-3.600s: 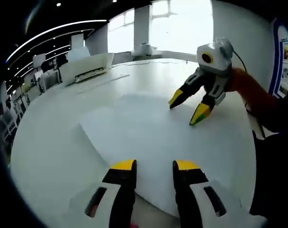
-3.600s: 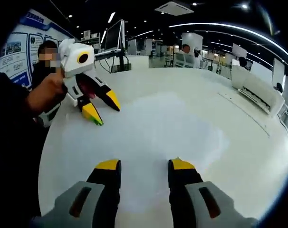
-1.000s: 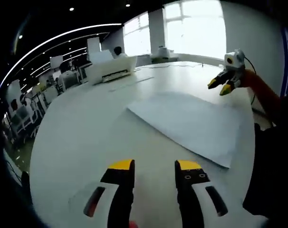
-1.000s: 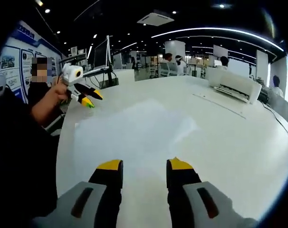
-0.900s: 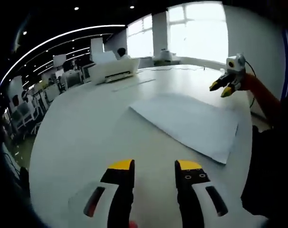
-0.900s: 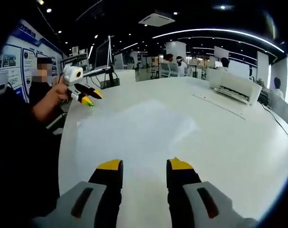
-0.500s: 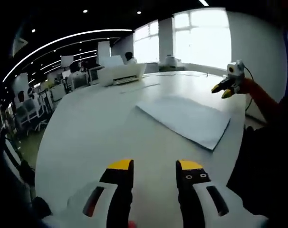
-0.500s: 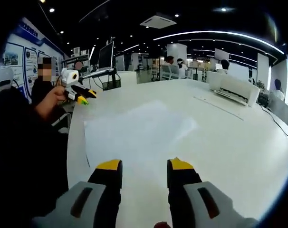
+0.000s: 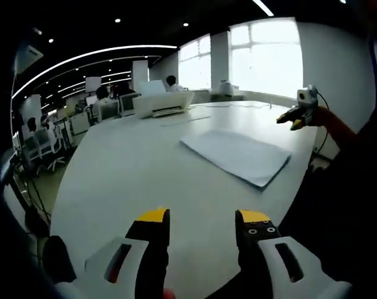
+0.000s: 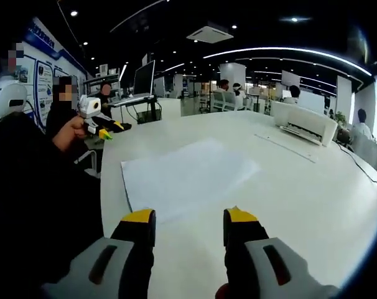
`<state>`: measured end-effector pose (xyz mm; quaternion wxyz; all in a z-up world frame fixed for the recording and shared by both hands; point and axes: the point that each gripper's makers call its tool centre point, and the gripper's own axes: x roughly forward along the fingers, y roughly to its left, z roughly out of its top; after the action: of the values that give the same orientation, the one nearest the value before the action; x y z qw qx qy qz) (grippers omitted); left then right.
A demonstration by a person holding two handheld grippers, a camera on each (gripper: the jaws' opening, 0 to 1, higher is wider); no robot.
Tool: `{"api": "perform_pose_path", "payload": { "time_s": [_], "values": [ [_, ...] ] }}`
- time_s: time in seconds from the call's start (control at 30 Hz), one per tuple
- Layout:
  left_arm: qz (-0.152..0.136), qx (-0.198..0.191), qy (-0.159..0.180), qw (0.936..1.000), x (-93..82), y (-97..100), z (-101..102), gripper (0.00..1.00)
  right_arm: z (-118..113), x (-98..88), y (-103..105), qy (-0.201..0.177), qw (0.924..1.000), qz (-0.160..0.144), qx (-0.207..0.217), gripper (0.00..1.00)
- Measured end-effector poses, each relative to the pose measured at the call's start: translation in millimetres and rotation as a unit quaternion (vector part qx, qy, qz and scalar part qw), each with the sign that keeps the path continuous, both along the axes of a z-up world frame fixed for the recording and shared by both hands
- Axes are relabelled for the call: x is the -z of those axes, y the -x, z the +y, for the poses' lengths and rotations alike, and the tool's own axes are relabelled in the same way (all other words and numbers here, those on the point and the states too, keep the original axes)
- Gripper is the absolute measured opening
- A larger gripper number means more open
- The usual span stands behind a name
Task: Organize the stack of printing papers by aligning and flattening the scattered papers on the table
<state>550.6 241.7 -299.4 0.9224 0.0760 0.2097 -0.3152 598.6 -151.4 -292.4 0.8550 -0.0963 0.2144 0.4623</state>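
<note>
A flat, squared stack of white printing paper (image 9: 235, 156) lies on the round white table (image 9: 126, 168), near its right edge. My left gripper (image 9: 204, 217) is held back from it, open and holding nothing, above the table's near edge. The right gripper (image 9: 289, 122) hangs in a hand beyond the stack's far corner, off the paper. In the right gripper view the same stack (image 10: 188, 174) lies ahead of my open, bare right gripper (image 10: 188, 216). The left gripper (image 10: 107, 129) is held at the table's left rim, jaws apart.
A white printer (image 9: 163, 103) stands at the far side of the table, also visible as a printer (image 10: 303, 121) on the right. A monitor (image 10: 143, 78) on a stand rises behind the table. The person's dark sleeve (image 10: 33, 187) covers the left. Office chairs and people are in the background.
Both grippers have drawn back and up from the paper, which they rested on 3.6 s ago. The stack now looks smaller and farther off, lying flat with even edges.
</note>
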Motion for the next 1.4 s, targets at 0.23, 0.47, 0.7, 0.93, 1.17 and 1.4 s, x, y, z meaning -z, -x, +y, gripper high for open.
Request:
{"api": "perform_pose_path", "payload": {
  "time_s": [0.23,0.47,0.7,0.93,1.17,1.4],
  "values": [
    [-0.009,-0.011,0.005,0.9999,-10.6,13.3,14,0.46,-11,-14.6,16,-0.009,0.9999,-0.009,0.009,0.39],
    [-0.025,-0.022,0.024,0.9992,-28.8,28.7,27,0.46,-17,-38.9,36,-0.007,0.9994,-0.03,0.016,0.39],
    [-0.038,-0.034,0.045,0.9977,-50.0,47.1,37,0.45,-25,-64.3,55,-0.013,0.9983,-0.051,0.026,0.38],
    [-0.061,-0.041,0.048,0.9962,-78.4,62.2,44,0.46,-27,-76.0,73,-0.007,0.9979,-0.059,0.025,0.37],
    [-0.054,-0.054,0.036,0.9964,-88.3,87.3,60,0.5,-45,-87.5,89,-0.003,0.9979,-0.055,0.033,0.36],
    [-0.066,-0.075,0.037,0.9944,-104.1,97.7,79,0.52,-46,-89.5,98,-0.011,0.9981,-0.048,0.037,0.35]
  ]
}}
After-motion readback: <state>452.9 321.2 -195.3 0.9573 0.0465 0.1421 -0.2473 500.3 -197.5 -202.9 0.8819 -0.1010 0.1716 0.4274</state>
